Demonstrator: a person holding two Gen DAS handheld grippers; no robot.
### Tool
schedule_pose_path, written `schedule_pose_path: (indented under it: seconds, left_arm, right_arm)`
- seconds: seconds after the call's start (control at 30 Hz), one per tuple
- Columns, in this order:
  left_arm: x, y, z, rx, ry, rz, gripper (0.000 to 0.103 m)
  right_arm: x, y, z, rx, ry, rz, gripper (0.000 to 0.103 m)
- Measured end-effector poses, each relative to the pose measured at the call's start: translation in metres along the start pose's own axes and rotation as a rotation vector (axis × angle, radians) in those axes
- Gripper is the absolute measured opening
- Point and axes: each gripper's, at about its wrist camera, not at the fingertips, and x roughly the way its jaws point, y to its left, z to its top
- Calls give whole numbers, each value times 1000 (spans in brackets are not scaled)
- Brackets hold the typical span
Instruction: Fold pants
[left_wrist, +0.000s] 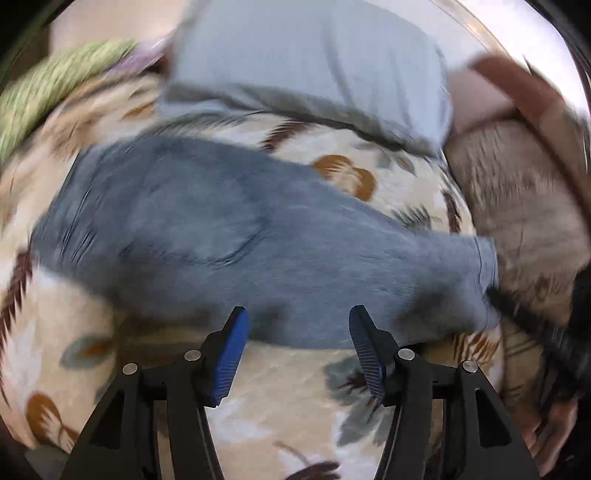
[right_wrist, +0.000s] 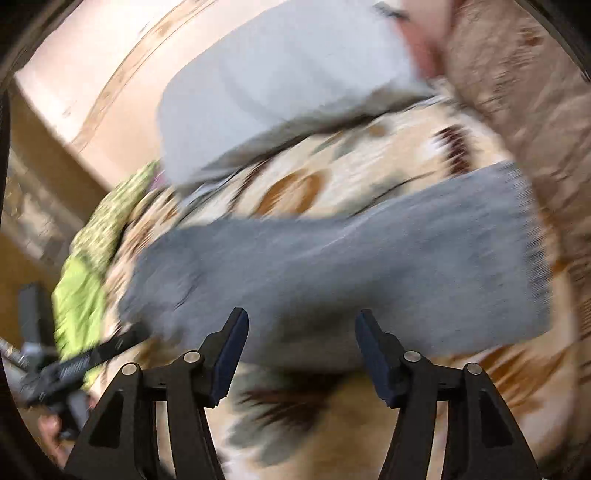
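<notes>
Grey pants (left_wrist: 229, 236) lie flat on a floral bedspread (left_wrist: 295, 398), waist at the left and leg ends at the right. They also show in the right wrist view (right_wrist: 351, 266), leg hem at the right. My left gripper (left_wrist: 297, 325) is open and empty, its fingertips over the pants' near edge. My right gripper (right_wrist: 301, 328) is open and empty, also at the pants' near edge. The left gripper's dark body (right_wrist: 74, 365) shows at the lower left of the right wrist view. Both views are motion-blurred.
A pale blue-grey pillow (left_wrist: 314, 70) lies behind the pants. A green patterned cloth (left_wrist: 55, 85) sits at the far left. A brown furry blanket (left_wrist: 517, 206) lies at the right. The pillow (right_wrist: 280, 74) and blanket (right_wrist: 524, 92) also show in the right wrist view.
</notes>
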Motion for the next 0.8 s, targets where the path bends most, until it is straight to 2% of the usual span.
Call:
schedule_pose_path:
  seconds: [0.1,0.2,0.3,0.47,0.57,0.67,0.8]
  left_arm:
    - [18,-42,-1,49,37,-70,57]
    - [47,-102,-6,211,91,-80,57]
    - [74,-145,-12,323,167,-108,56]
    - [113,-214,-22,584,192,-103,55]
    - [141,-240,-32,725,203,-38,55]
    - [163,-256,-36,792,198,-6,54]
    - [167,-270,-28,797,195,-35,51]
  right_arm:
    - [-8,-58,23,128,-27,-38,63]
    - [-11,-110,32,237,-29,-70,63]
    - [-19,-148,28,302,-46,-131,63]
    - [-17,-162,30,335,-10,-97,63]
    - [-8,-170,43,314,28,-112,63]
    - [8,-180,44,352,71,-82,61]
    - [1,-186,39,386,55,-20,61]
